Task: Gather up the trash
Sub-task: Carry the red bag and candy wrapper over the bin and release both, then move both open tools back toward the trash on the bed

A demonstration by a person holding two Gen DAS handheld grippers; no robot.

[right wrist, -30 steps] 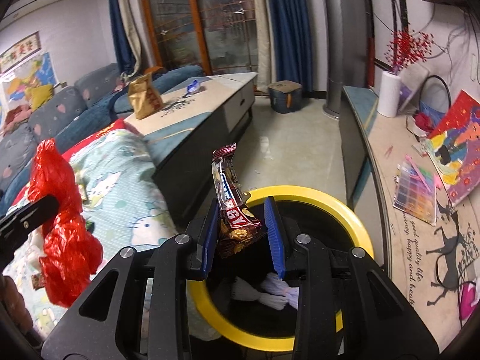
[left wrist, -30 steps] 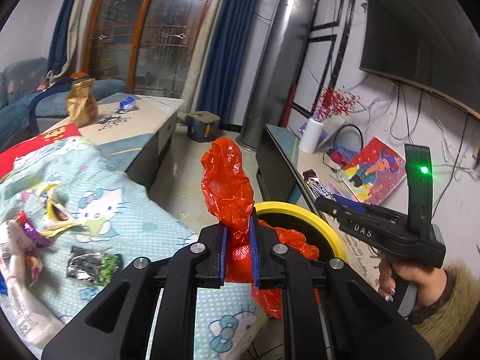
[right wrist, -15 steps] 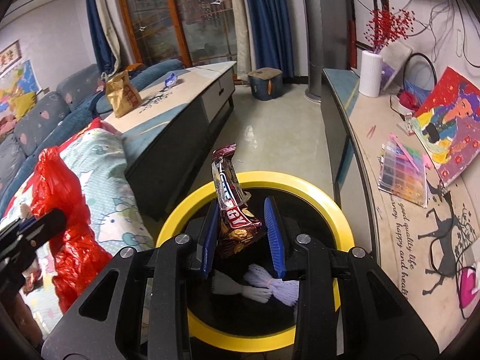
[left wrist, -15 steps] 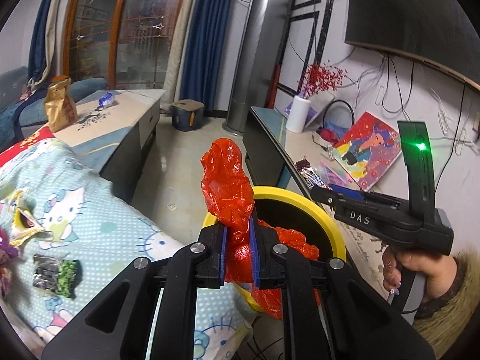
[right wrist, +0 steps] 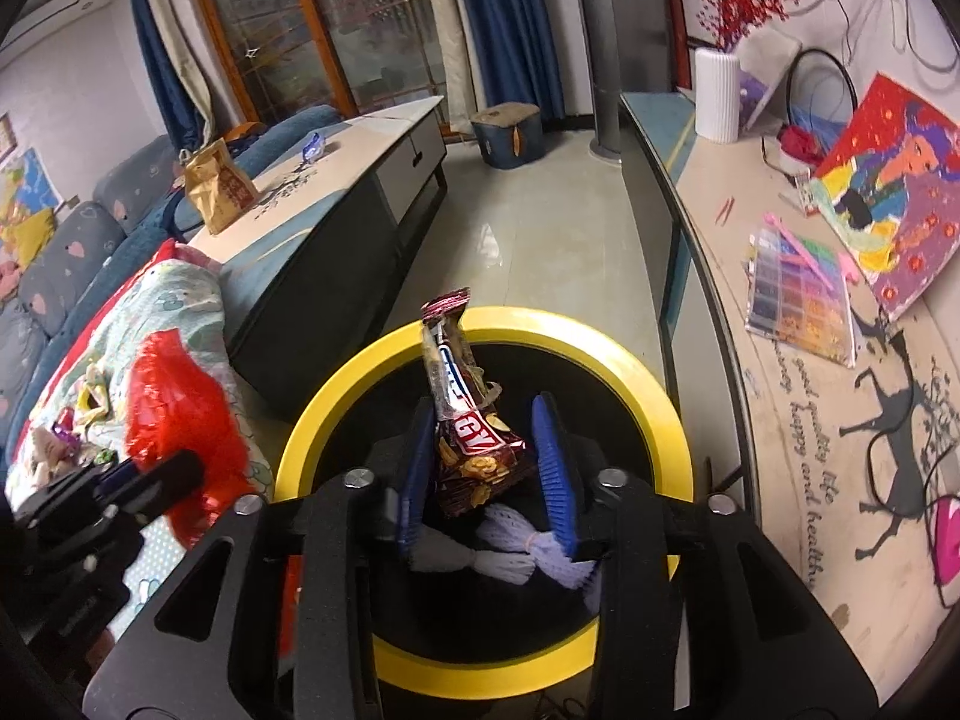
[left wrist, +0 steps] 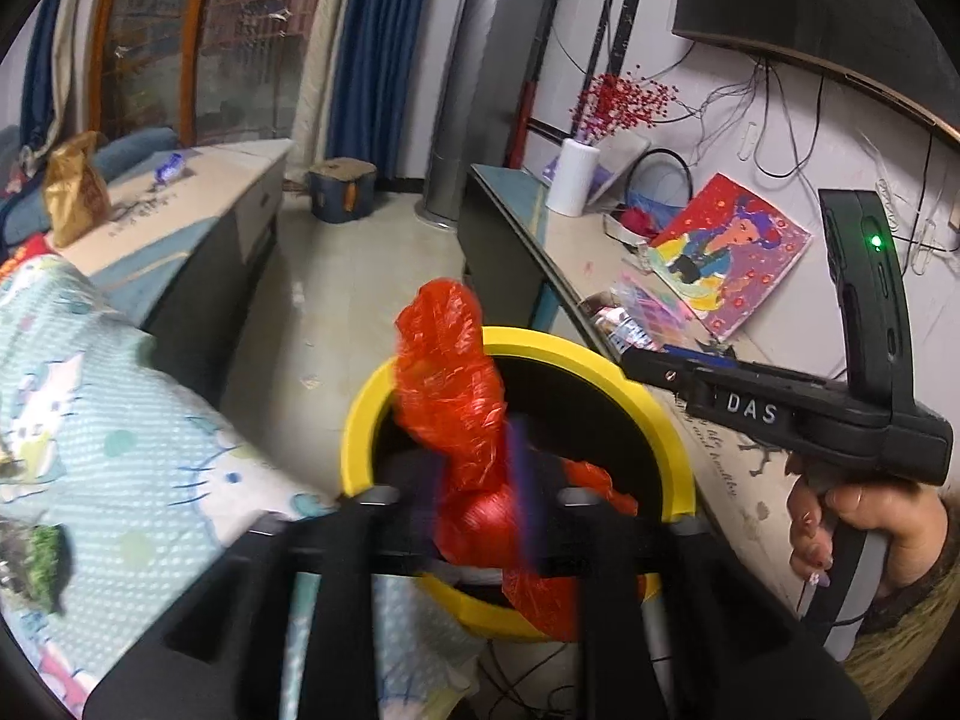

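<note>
Yellow-rimmed bin (right wrist: 654, 384) sits under both grippers. Over it the left gripper (left wrist: 474, 480) is opening around a red plastic bag (left wrist: 450, 378), light, limp, best pinched where bunched. The right gripper (right wrist: 483, 468) is opening too; its crinkly, slippery snack wrapper (right wrist: 468, 426) is about loose.

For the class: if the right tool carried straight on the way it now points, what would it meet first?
Probably the white mesh trash lying inside the yellow-rimmed bin, past the snack wrapper between the right tool's opening jaws; depth is uncertain.
</note>
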